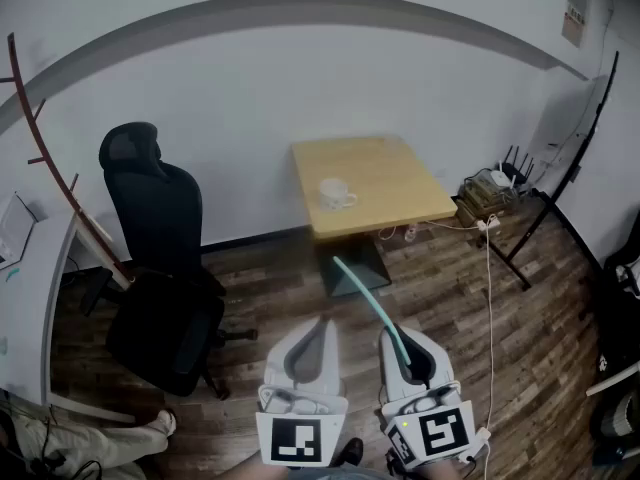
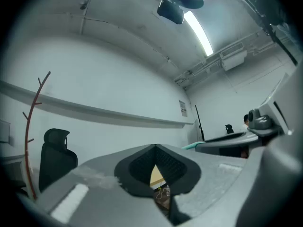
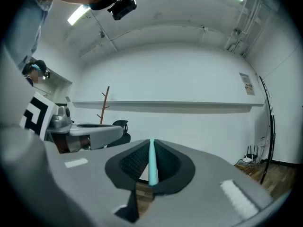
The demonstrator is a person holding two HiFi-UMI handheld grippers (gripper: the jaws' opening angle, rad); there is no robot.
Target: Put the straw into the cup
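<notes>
Seen from above, two handheld grippers sit at the bottom centre of the frame over a dark wood floor. The right gripper [image 1: 398, 340] has its jaws pinched on a thin teal straw [image 1: 372, 308]. It holds the straw near its lower end, so most of the length slants up and to the left, pointing towards the middle of the frame. The right gripper view shows the straw running straight up the seam between the two dark pads.

The left gripper [image 1: 322, 330], just beside the right one, has its jaws drawn together at the tips with nothing between them.

The white cup [image 1: 335, 194] stands on a small wooden table [image 1: 390, 168] against the wall at upper centre, well apart from the straw's tip. A black office chair [image 1: 160, 258] fills the left of the frame.

We judge the task barely begun: the whole approach to the cup remains.

We see three ways this could go wrong:
- The long free end may sway as we move, so the tip could miss the mouth of the cup.
- A tip striking the rim could push a light cup along the table or knock it over, since nothing steadies it.
- The straw is slim and smooth, so it could swivel or slip between the pads if the tip catches.
</notes>
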